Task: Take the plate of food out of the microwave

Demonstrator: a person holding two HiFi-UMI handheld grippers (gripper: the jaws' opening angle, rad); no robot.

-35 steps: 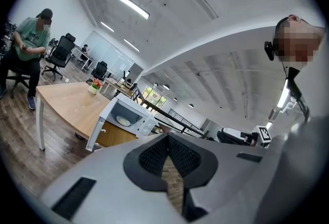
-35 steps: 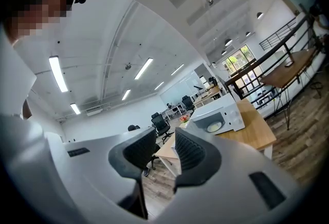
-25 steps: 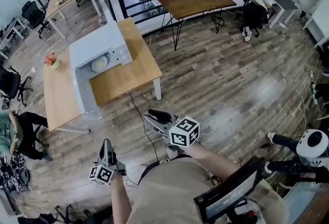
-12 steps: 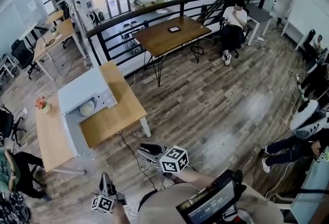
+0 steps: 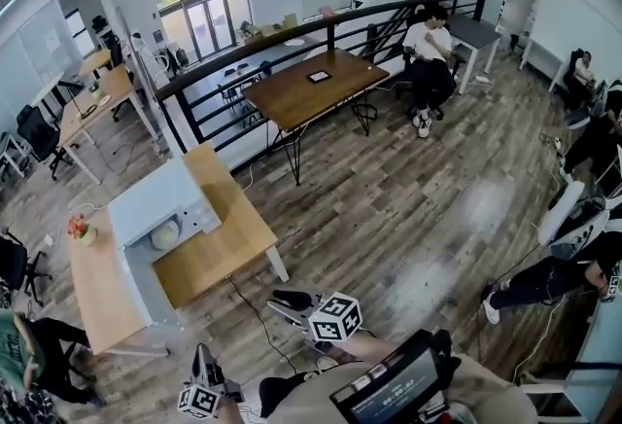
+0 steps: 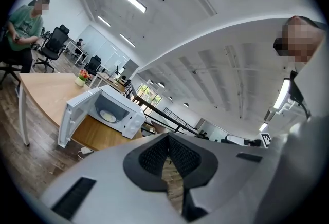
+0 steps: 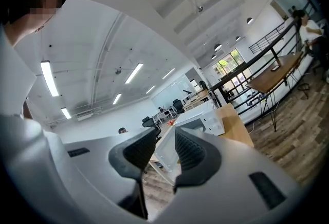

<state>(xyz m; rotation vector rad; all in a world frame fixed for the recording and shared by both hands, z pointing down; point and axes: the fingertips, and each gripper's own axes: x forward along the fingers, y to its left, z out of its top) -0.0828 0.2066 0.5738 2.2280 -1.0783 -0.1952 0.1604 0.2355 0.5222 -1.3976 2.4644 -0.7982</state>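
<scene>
A plate (image 5: 165, 235) of food is seen inside the open-doored microwave (image 5: 158, 203) on a table (image 5: 225, 252). The left gripper (image 6: 167, 147) is closed on nothing. The right gripper (image 7: 165, 148) is held slightly apart and empty.

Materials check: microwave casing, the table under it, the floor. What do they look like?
Microwave: white painted metal or plastic, smooth matte shell; cannot tell which.
Table: light wood or wood-look laminate, grain visible; white legs, probably metal.
Floor: grey-brown planks, wood or vinyl imitation, slight sheen where light reflects.
</scene>
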